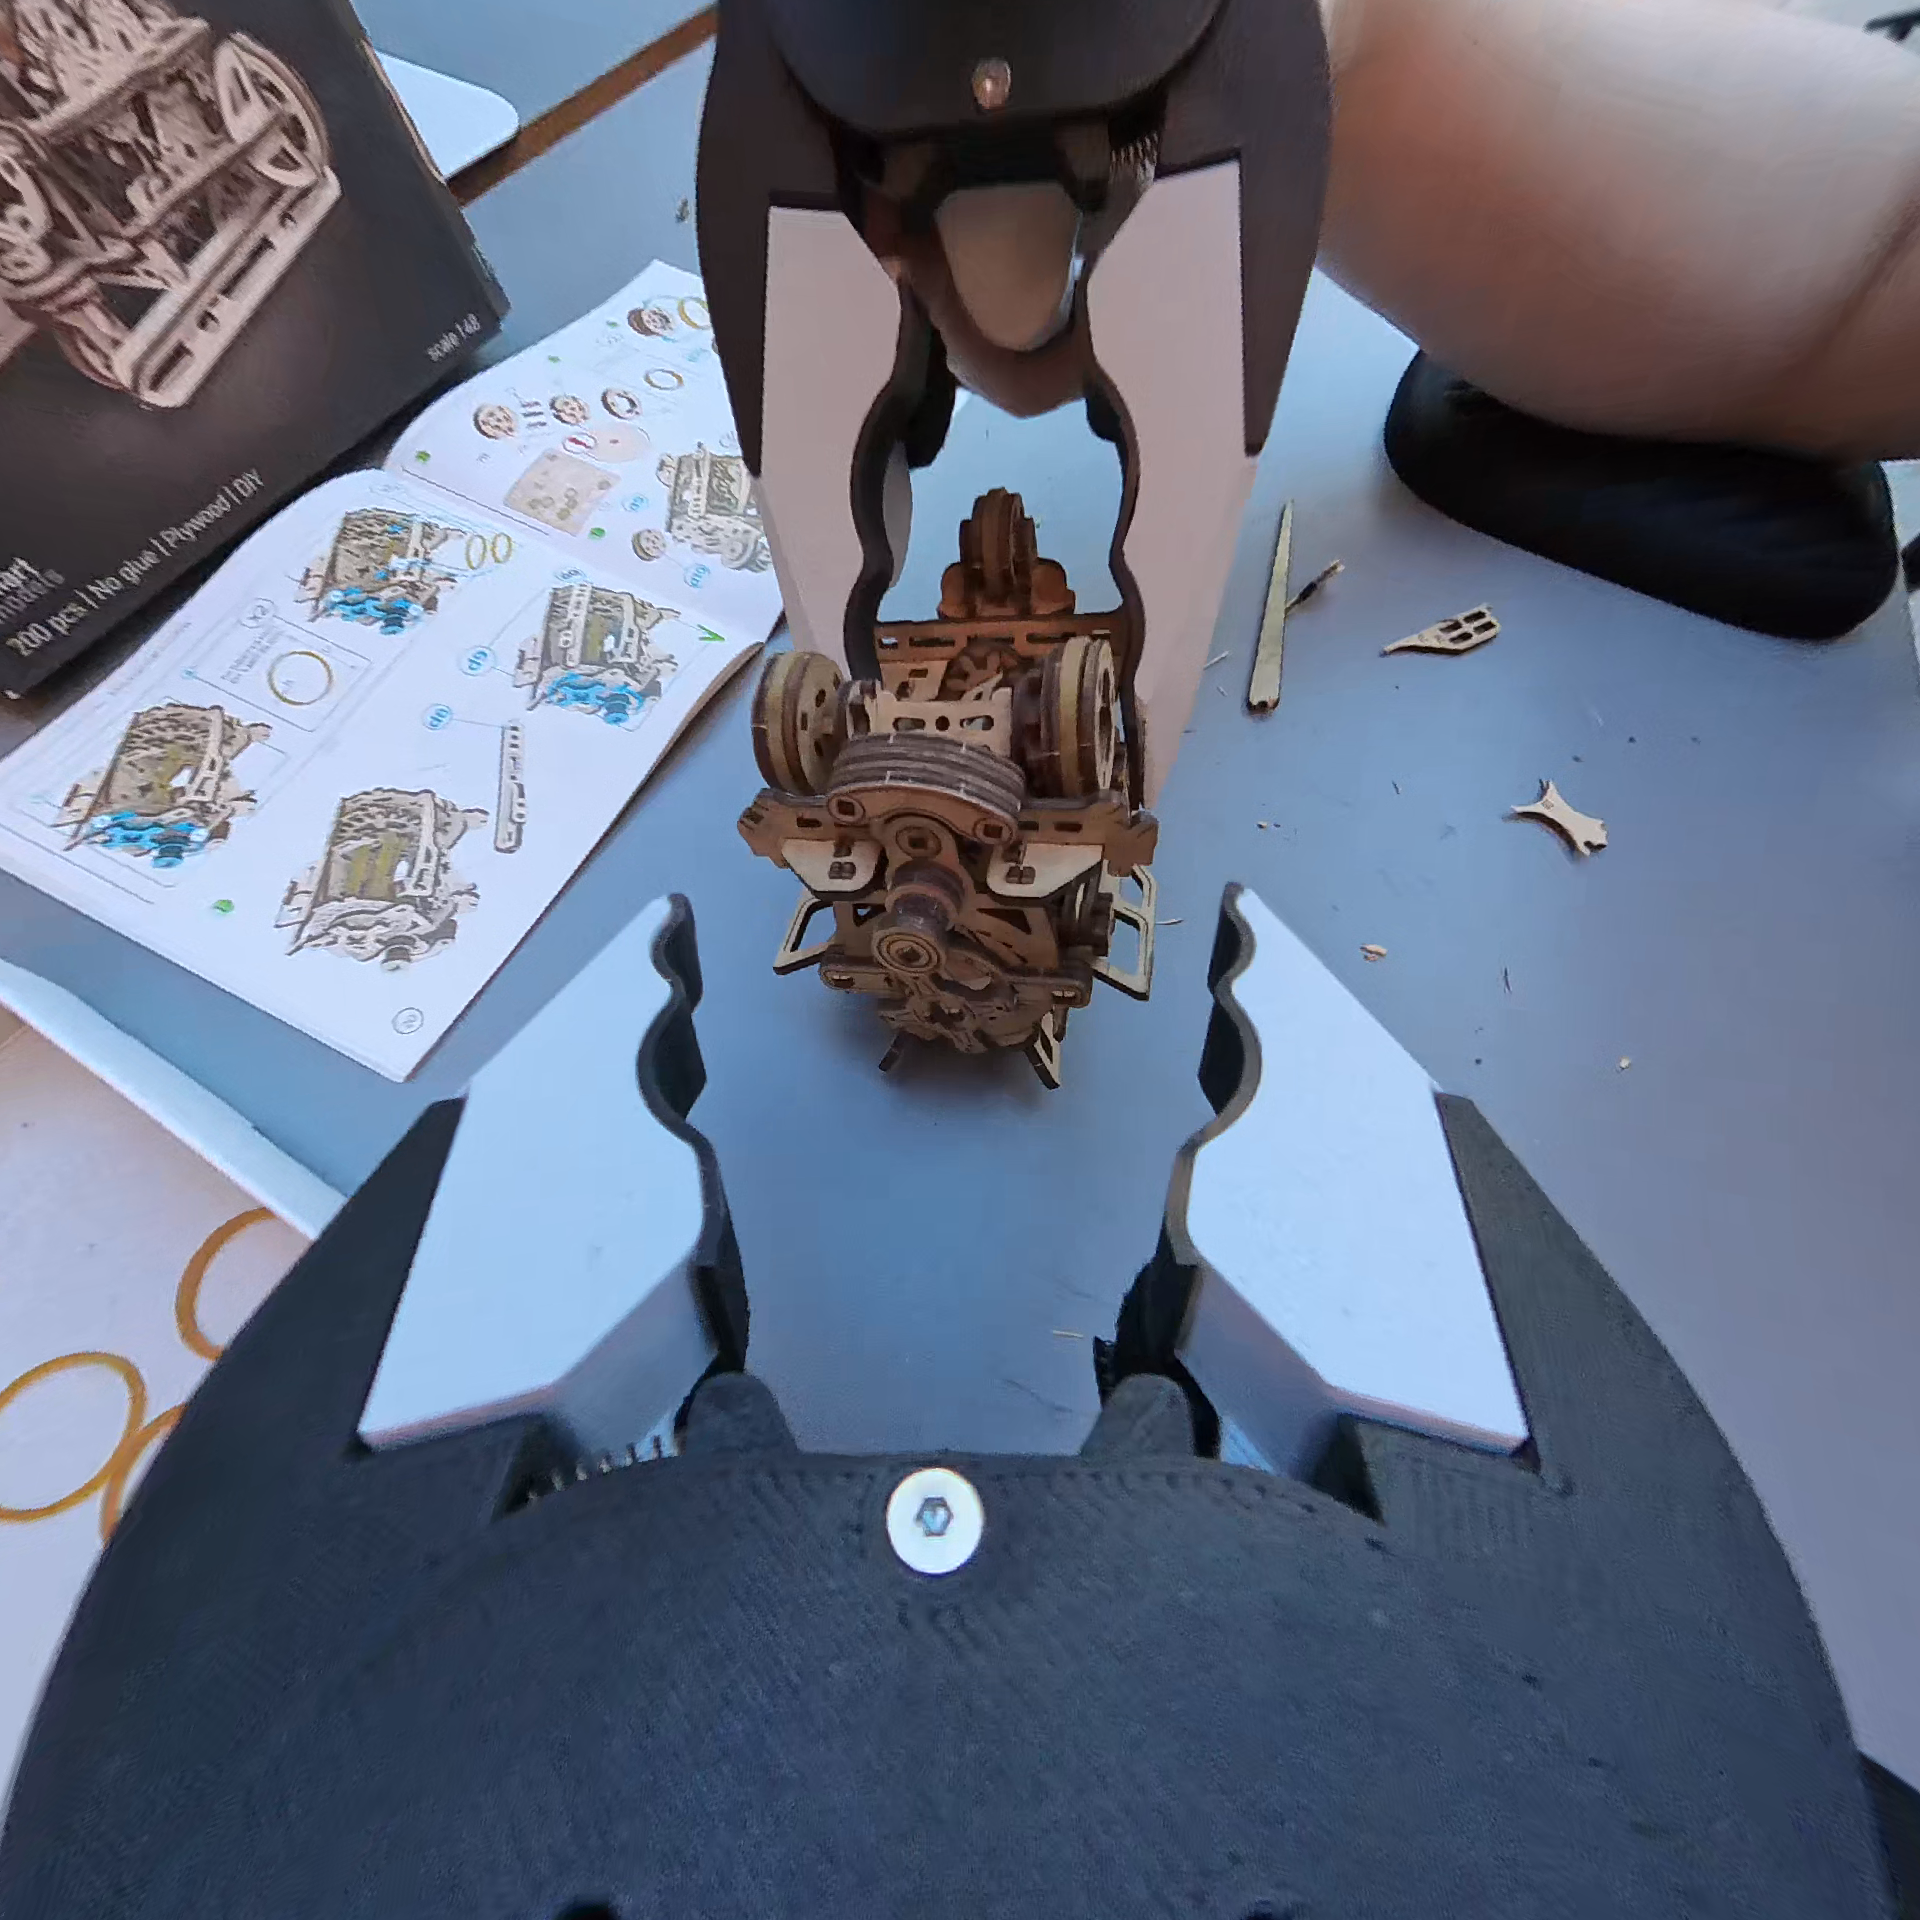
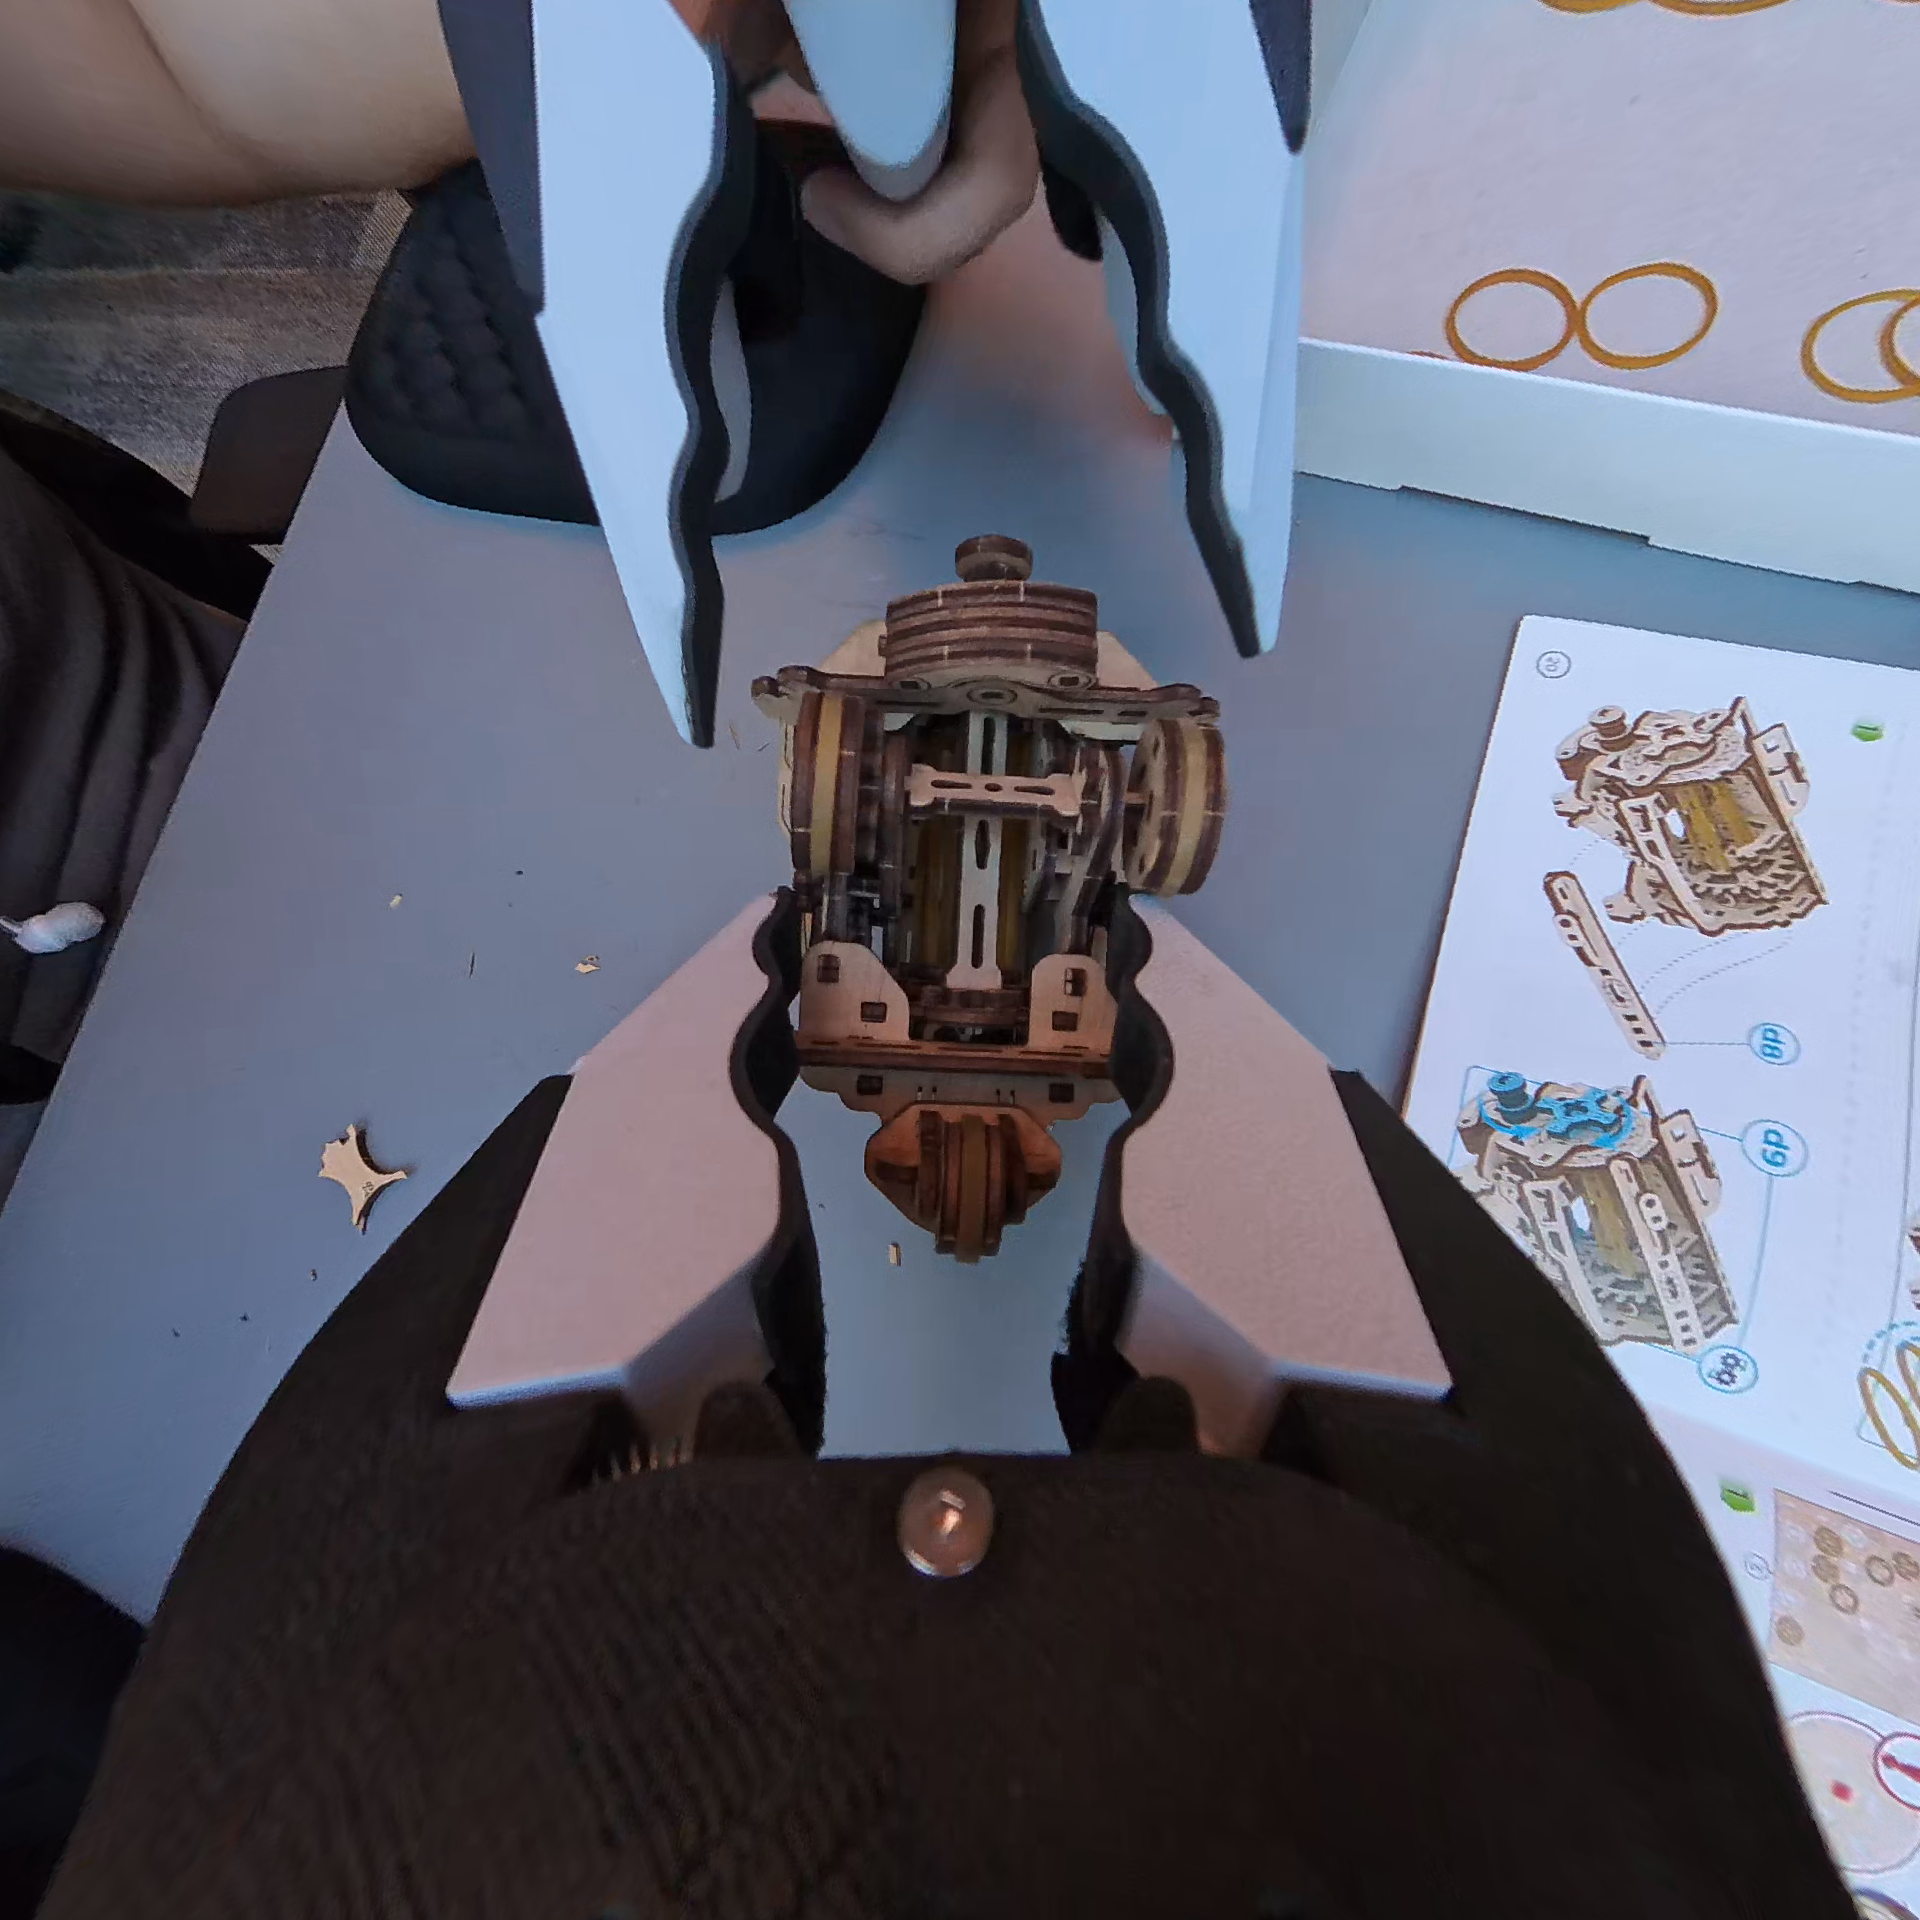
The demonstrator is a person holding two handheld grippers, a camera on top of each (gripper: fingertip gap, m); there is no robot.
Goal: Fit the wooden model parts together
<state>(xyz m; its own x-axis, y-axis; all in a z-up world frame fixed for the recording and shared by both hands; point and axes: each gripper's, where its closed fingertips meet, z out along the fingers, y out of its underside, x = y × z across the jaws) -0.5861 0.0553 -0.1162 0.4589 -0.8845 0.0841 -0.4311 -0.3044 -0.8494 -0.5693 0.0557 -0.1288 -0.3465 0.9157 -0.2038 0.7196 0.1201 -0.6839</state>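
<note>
My right gripper (image 2: 948, 925) clasps the brown laser-cut wooden model (image 2: 987, 883) standing on the grey table (image 2: 416, 810); my left gripper (image 1: 951, 914) (jaws spread) hovers just before it, not touching.

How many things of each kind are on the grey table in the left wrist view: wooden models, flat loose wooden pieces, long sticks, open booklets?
wooden model: 1
flat loose wooden pieces: 2
long stick: 1
open booklet: 1
Total: 5
</note>
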